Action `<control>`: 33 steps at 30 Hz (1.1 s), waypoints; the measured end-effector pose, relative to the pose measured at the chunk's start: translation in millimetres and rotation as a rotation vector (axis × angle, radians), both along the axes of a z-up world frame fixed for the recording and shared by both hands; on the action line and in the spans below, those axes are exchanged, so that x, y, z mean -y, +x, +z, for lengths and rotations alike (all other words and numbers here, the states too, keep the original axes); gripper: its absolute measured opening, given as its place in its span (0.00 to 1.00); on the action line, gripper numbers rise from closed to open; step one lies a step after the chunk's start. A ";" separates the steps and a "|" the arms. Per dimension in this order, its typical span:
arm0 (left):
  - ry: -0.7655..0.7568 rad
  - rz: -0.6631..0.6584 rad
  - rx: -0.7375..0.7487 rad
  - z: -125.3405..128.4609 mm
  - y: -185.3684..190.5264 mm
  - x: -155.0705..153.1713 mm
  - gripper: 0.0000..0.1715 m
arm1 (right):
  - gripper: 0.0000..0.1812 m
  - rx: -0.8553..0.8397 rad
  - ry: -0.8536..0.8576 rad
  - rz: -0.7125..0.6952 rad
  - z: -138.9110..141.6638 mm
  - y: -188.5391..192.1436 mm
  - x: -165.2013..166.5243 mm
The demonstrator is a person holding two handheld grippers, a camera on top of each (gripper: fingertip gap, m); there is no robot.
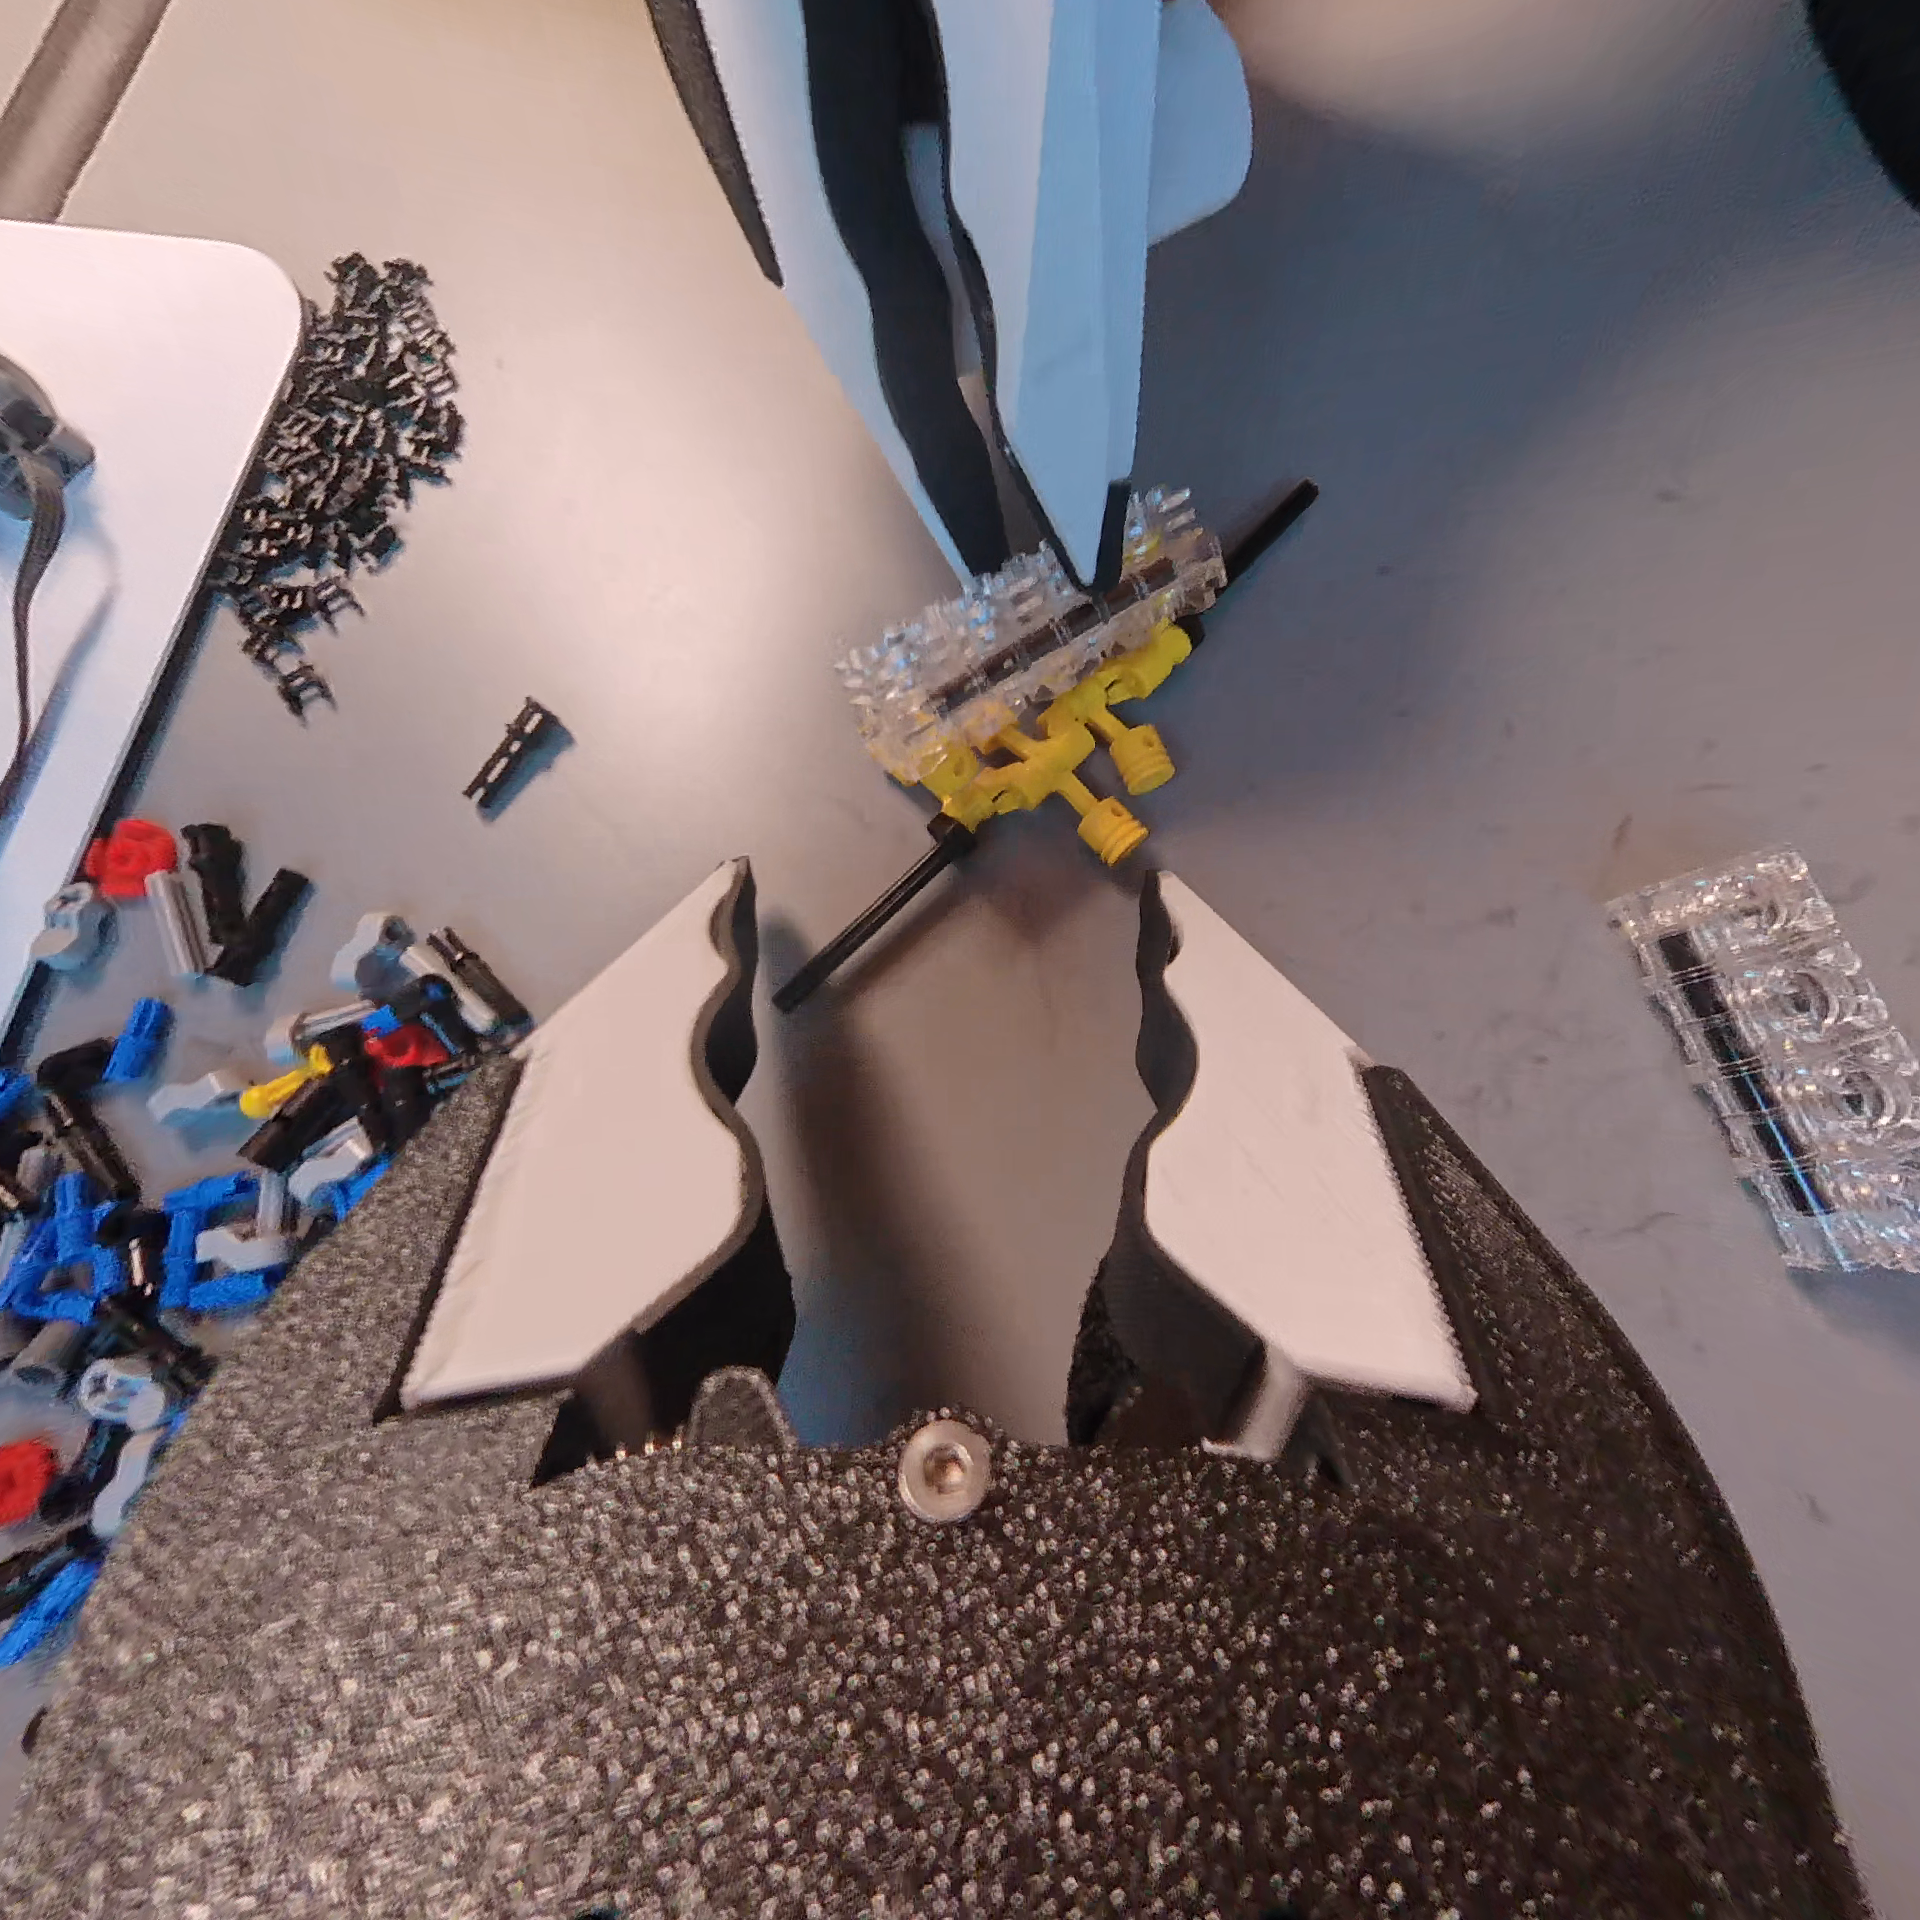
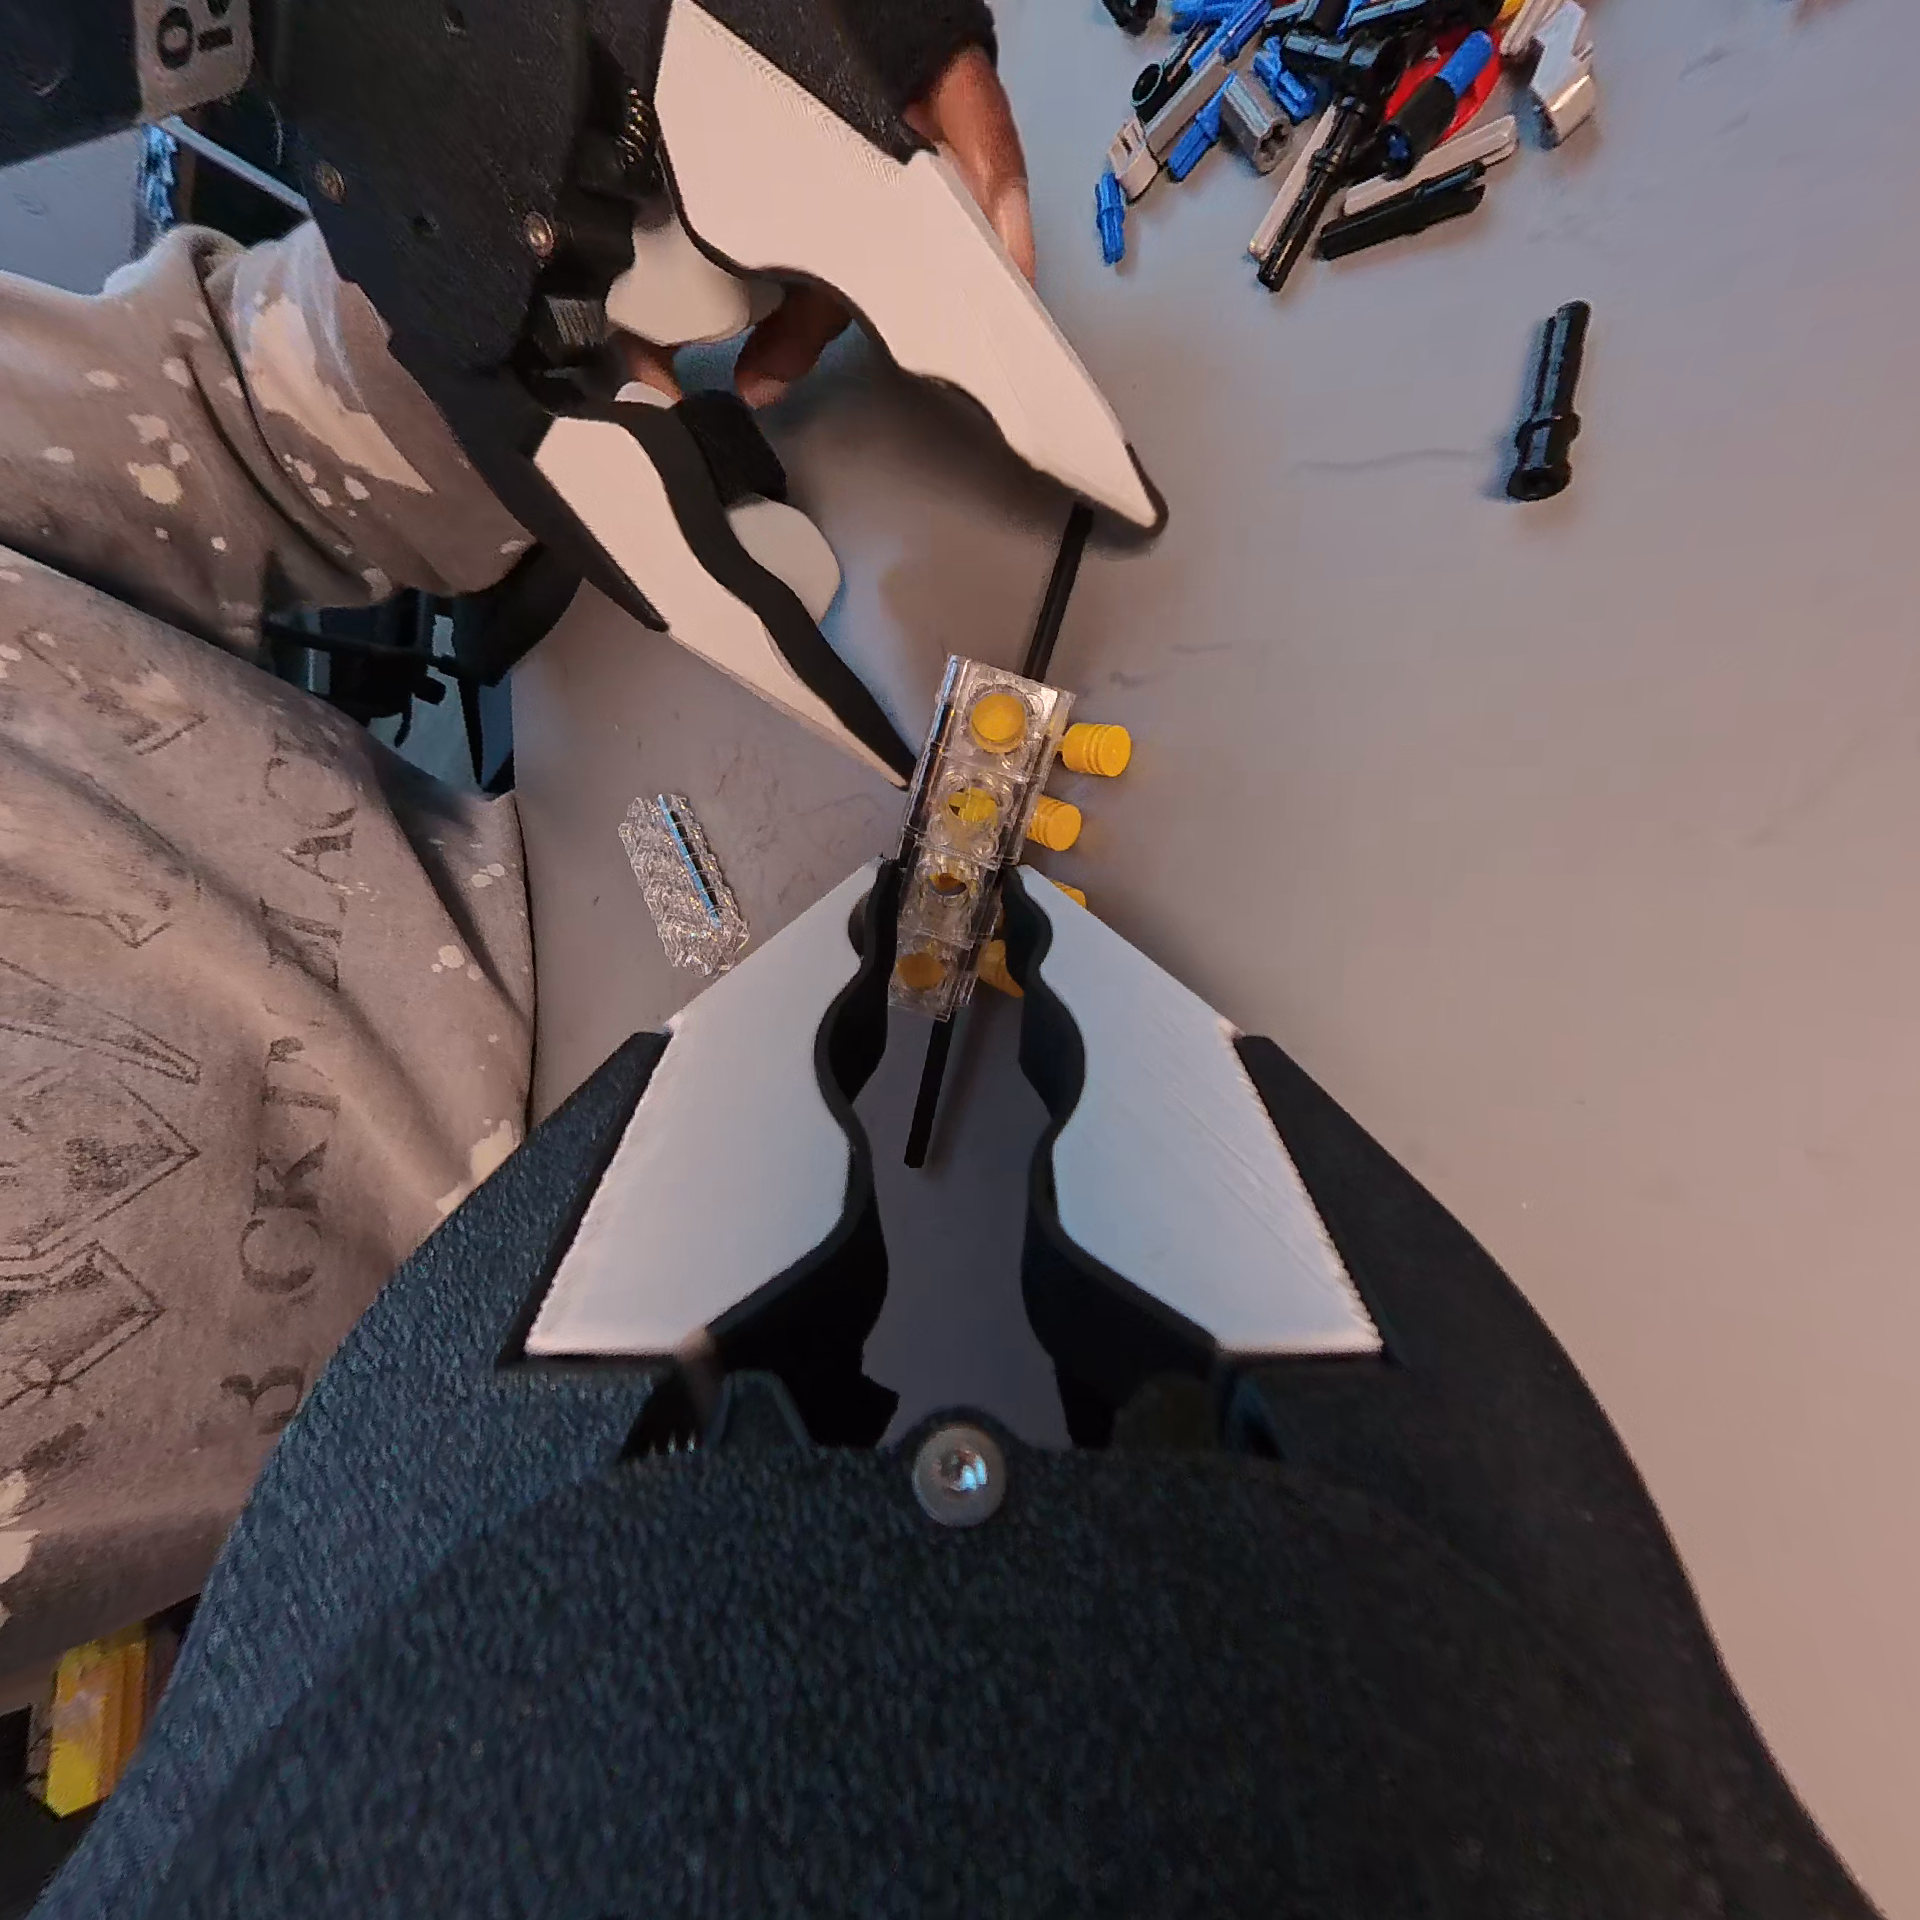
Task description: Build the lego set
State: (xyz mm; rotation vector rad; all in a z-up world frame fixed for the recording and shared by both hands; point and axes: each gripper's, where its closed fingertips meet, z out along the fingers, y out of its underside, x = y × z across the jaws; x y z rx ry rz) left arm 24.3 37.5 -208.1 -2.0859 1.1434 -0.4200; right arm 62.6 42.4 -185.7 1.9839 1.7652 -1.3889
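A clear block (image 1: 1023,644) with yellow pistons (image 1: 1112,769) and a long black axle (image 1: 873,925) through it is held just above the grey table (image 1: 1455,623). My right gripper (image 2: 951,883) is shut on the clear block (image 2: 966,831) at one end. In the left wrist view it comes down from the top (image 1: 1091,587). My left gripper (image 1: 945,878) is open and empty. In the right wrist view (image 2: 1029,644) its fingers straddle the axle's far end (image 2: 1055,592), and one tip is at the block's edge.
A second clear block (image 1: 1777,1070) lies on the table, also seen in the right wrist view (image 2: 683,883). A pile of blue, black, grey and red pieces (image 1: 156,1143) and a heap of black pins (image 1: 332,447) lie left. A white tray (image 1: 135,416) is far left. A person's grey sleeve (image 2: 208,935) is close. My hands' fingertips stand some 5 cm from each other.
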 end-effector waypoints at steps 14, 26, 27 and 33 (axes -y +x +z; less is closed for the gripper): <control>-0.067 -0.033 0.041 -2.4 9.6 4.4 0.26 | 0.10 0.007 0.019 0.050 0.7 -1.1 0.5; -0.101 -0.040 0.079 -1.2 10.2 9.4 0.16 | 0.12 0.035 0.136 0.080 -4.6 -1.5 -1.0; -0.101 -0.040 0.080 -1.3 10.3 9.6 0.16 | 0.11 0.028 0.161 0.085 -4.1 -2.7 -1.2; -0.103 -0.042 0.084 -1.0 7.3 12.5 0.16 | 0.15 -0.019 0.377 0.163 1.3 -4.4 4.3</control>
